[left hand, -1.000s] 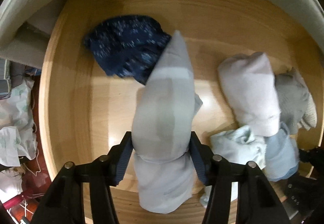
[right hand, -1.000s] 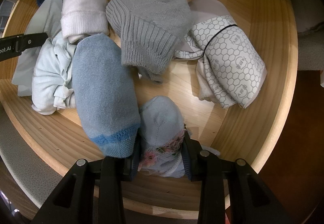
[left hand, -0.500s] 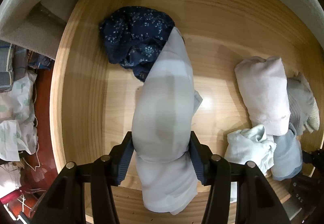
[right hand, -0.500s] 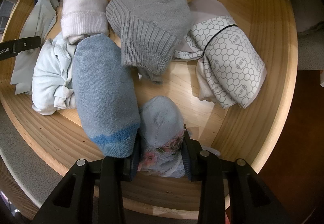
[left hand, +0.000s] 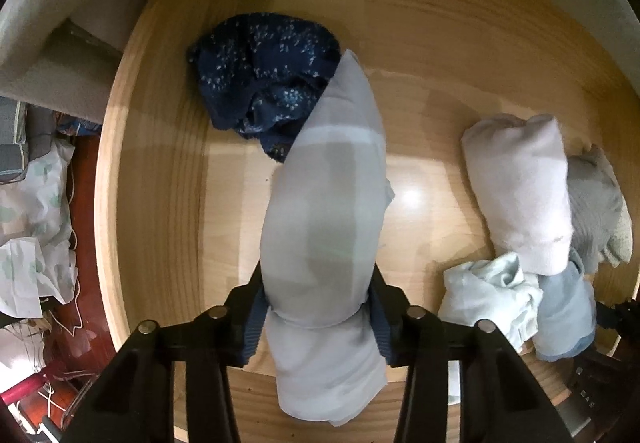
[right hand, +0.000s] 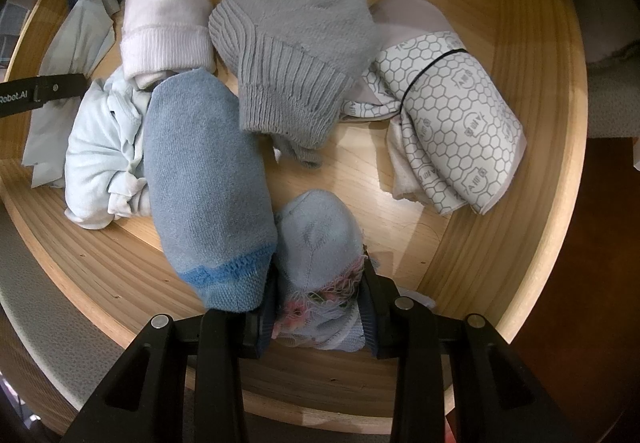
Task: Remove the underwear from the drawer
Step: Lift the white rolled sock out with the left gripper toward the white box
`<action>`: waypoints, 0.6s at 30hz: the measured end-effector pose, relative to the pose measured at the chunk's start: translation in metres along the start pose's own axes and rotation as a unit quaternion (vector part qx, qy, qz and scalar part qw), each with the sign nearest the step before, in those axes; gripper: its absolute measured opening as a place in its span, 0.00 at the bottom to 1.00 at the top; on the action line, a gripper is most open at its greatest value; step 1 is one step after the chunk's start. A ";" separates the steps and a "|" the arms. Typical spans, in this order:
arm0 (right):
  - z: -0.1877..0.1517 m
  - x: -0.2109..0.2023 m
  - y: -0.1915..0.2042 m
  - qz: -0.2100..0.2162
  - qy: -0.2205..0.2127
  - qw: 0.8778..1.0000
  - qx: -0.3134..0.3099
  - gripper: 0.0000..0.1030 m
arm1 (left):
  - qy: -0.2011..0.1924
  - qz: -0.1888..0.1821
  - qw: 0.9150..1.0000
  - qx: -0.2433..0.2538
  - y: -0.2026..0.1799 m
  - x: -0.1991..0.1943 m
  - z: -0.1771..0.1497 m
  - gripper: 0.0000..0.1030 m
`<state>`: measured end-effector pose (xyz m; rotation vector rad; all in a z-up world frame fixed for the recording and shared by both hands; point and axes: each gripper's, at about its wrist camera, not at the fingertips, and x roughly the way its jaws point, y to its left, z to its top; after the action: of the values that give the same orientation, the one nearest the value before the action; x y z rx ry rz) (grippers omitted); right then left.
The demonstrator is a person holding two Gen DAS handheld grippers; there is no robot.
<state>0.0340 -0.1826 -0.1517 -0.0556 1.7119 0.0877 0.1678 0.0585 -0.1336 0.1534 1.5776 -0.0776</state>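
Note:
My left gripper (left hand: 318, 317) is shut on a rolled pale grey underwear (left hand: 326, 203) and holds it up above the wooden drawer (left hand: 160, 179). A dark blue speckled garment (left hand: 260, 87) lies behind it on the drawer floor. My right gripper (right hand: 318, 313) is shut on a small light blue rolled piece with a pink frilly edge (right hand: 318, 243), low in the drawer near its front wall. The pale grey underwear (right hand: 76, 55) and the left gripper's finger (right hand: 40, 95) show at the left of the right wrist view.
Rolled pieces fill the drawer's right half: a blue roll (right hand: 204, 183), a grey knit roll (right hand: 292, 55), a white roll (right hand: 164, 19), a pale crumpled piece (right hand: 100, 151) and a honeycomb-print roll (right hand: 452, 123). Cloth and clutter (left hand: 32, 203) lie on the floor left of the drawer.
My left gripper has lifted and moved right and back with the grey underwear; more of the drawer's left wall and floor shows. My right gripper has stayed still, shut on the light blue piece.

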 end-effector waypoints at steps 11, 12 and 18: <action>0.003 -0.003 0.000 0.004 -0.002 1.000 0.002 0.30 | 0.010 -0.056 0.998 -0.008 0.006 -0.031 0.028 0.41; 0.004 -0.003 0.000 0.004 -0.002 1.000 0.002 0.30 | 0.013 -0.059 0.998 -0.008 0.007 -0.033 0.029 0.41; 0.005 -0.002 0.000 0.004 -0.002 1.000 0.001 0.30 | 0.032 -0.050 0.998 0.018 0.008 -0.054 0.034 0.41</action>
<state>0.0388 -0.1817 -0.1500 -0.0469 1.7077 0.0909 0.2025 0.0587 -0.0801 0.1059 1.6484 -0.1809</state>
